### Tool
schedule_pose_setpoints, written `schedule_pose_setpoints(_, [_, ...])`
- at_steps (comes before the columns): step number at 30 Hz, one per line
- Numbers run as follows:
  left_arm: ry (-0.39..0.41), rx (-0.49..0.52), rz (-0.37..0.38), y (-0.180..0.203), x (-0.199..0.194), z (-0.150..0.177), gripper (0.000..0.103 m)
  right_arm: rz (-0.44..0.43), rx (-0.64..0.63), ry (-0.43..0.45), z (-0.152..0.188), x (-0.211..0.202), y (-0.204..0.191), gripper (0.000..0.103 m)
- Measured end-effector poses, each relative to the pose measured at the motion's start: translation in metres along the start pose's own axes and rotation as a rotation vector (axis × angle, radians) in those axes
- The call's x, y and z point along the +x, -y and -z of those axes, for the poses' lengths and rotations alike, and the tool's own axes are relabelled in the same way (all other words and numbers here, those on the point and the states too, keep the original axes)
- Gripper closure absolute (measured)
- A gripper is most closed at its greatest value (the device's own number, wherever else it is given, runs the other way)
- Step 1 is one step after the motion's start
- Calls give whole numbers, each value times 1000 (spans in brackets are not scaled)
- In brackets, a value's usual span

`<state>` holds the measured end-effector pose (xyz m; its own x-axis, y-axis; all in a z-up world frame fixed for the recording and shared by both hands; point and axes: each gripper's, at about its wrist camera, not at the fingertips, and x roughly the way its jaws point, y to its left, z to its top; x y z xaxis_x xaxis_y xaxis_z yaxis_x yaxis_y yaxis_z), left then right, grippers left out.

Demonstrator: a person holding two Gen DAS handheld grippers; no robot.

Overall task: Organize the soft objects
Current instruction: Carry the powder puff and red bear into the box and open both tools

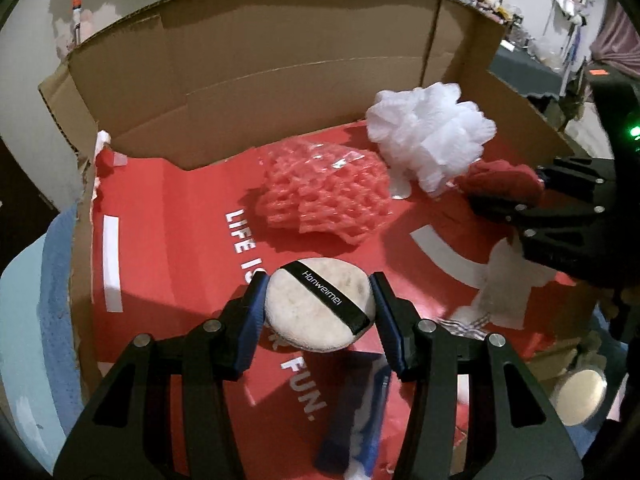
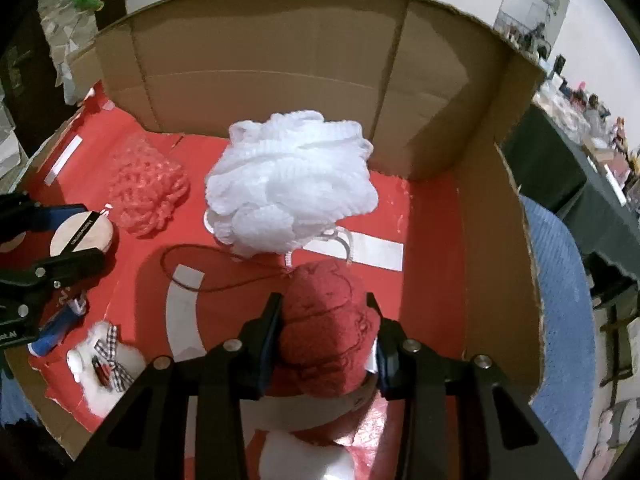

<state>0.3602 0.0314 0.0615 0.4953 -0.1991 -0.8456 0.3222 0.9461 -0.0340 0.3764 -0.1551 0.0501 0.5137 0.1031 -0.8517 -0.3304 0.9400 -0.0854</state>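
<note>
Inside an open cardboard box [image 1: 248, 80] with a glossy red printed floor: left gripper [image 1: 320, 292], blue-padded fingers clamped on the rim of a round, cream powder puff [image 1: 316, 308] crossed by a black ribbon band, held just above the floor. Right gripper [image 2: 326, 320], fingers pressed into both sides of a fuzzy dark-red yarn ball [image 2: 324, 320], a loose strand looping across the red surface. Behind the ball, touching the floor near the back wall, a frilly white mesh bath pouf [image 2: 288, 184]; just beside it, a crumpled pink foam net sleeve [image 1: 324, 196] with open lattice cells. Seen only from the right wrist: a white plush toy [image 2: 100, 372] with a checked bow by the near-left corner. Seen only from the left wrist: white lettering on the floor and a round metallic lid [image 1: 580, 396] outside the box edge.
</note>
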Motion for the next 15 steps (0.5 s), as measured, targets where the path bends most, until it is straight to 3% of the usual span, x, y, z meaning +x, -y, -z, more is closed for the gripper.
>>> schedule_pose_setpoints(9, [-36, -8, -47, -3, 8, 3, 53, 4, 0, -31, 4, 0, 7, 62])
schedule_pose_setpoints(15, [-34, -9, -51, -3, 6, 2, 51, 14, -13, -34, 5, 0, 4, 55])
